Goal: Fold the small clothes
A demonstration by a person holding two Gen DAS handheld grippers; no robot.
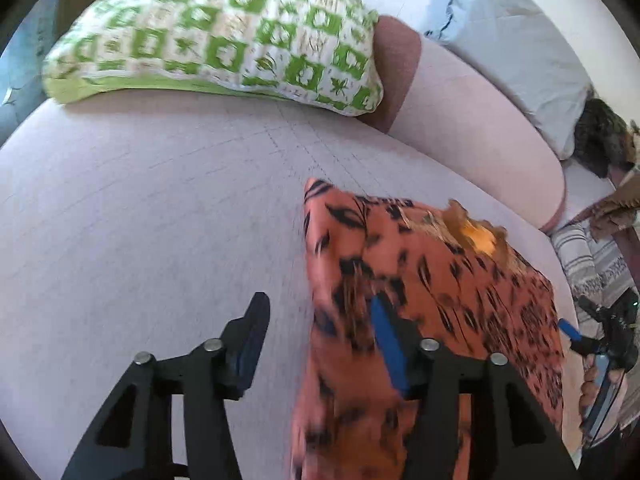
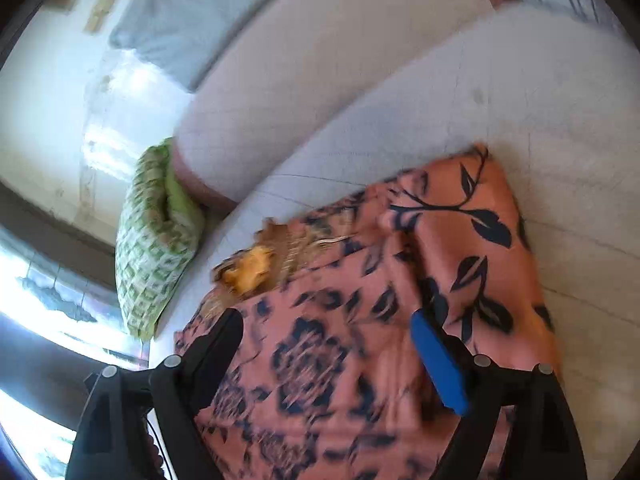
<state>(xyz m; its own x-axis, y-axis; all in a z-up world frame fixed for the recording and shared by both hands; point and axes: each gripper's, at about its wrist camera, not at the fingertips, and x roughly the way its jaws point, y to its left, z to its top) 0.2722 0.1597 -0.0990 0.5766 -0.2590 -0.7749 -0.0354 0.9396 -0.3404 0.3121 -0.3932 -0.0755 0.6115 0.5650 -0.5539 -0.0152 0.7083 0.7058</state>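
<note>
An orange garment with a dark leaf and flower print (image 1: 432, 292) lies folded on the pale sofa seat (image 1: 160, 220); a yellow-gold trimmed neckline (image 1: 476, 236) shows at its far edge. My left gripper (image 1: 316, 312) is open, its right finger (image 1: 386, 332) over the garment's left edge and its left finger (image 1: 250, 336) over bare seat. In the right wrist view the garment (image 2: 360, 320) fills the lower middle. My right gripper (image 2: 324, 336) is open above it, holding nothing. It also shows in the left wrist view (image 1: 572, 332) at the garment's right edge.
A green and white patterned cushion (image 1: 224, 36) lies at the far end of the seat, also in the right wrist view (image 2: 156, 240). The sofa backrest (image 1: 472, 128) runs along the right. A pale blue pillow (image 1: 516, 40) and striped cloth (image 1: 588, 256) lie beyond it.
</note>
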